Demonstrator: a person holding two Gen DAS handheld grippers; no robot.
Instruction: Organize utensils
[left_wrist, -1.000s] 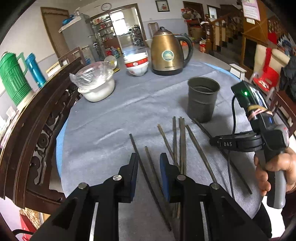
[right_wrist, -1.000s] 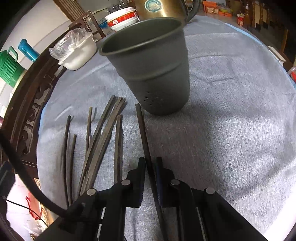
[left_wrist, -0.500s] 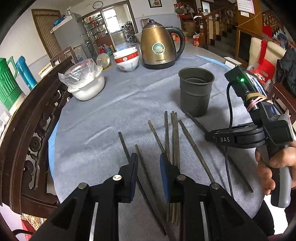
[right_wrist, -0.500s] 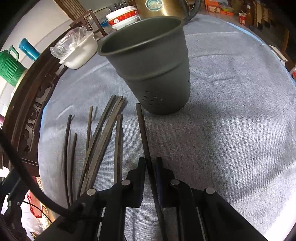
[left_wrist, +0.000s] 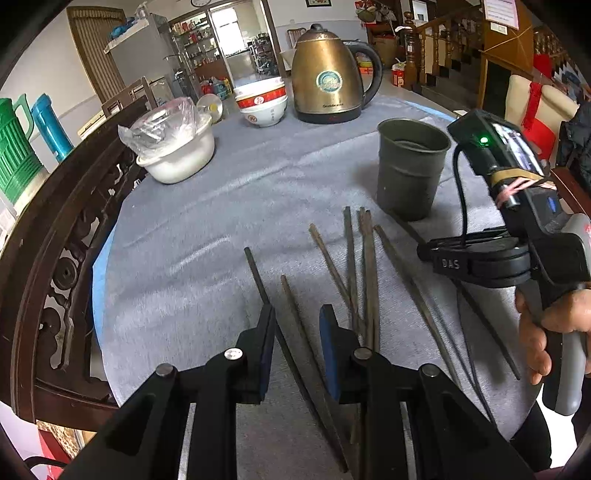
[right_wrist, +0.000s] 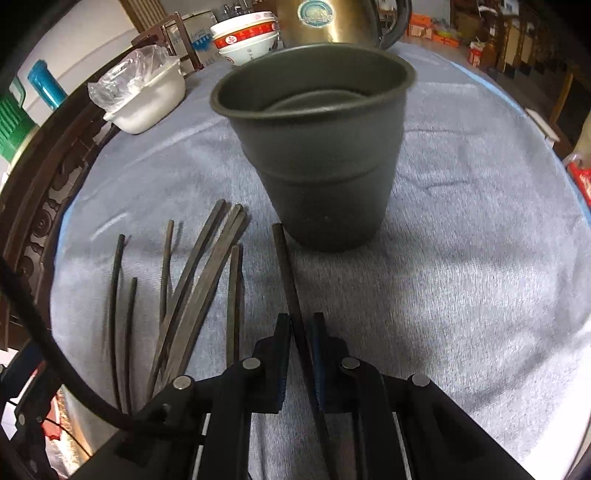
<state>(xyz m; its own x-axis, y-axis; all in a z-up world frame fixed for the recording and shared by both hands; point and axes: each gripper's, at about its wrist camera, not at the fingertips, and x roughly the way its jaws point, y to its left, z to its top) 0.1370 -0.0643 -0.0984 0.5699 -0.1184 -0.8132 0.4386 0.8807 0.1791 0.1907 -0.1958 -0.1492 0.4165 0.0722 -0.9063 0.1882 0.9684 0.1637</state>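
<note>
Several dark chopsticks lie on the grey tablecloth in front of a dark metal cup. My right gripper is shut on one chopstick, whose far tip lies near the base of the cup. The other chopsticks lie to its left. My left gripper is open just above the cloth, with two chopsticks between its fingers. The right gripper's body shows at the right of the left wrist view.
A brass kettle, stacked red-and-white bowls and a white bowl covered in plastic stand at the far side of the table. A dark carved chair back runs along the left edge. Green and blue jugs stand beyond it.
The right gripper has lifted and tilted the gripped chopstick a little, and the cup looks closer. The left gripper has drawn back slightly over the chopsticks, still open.
</note>
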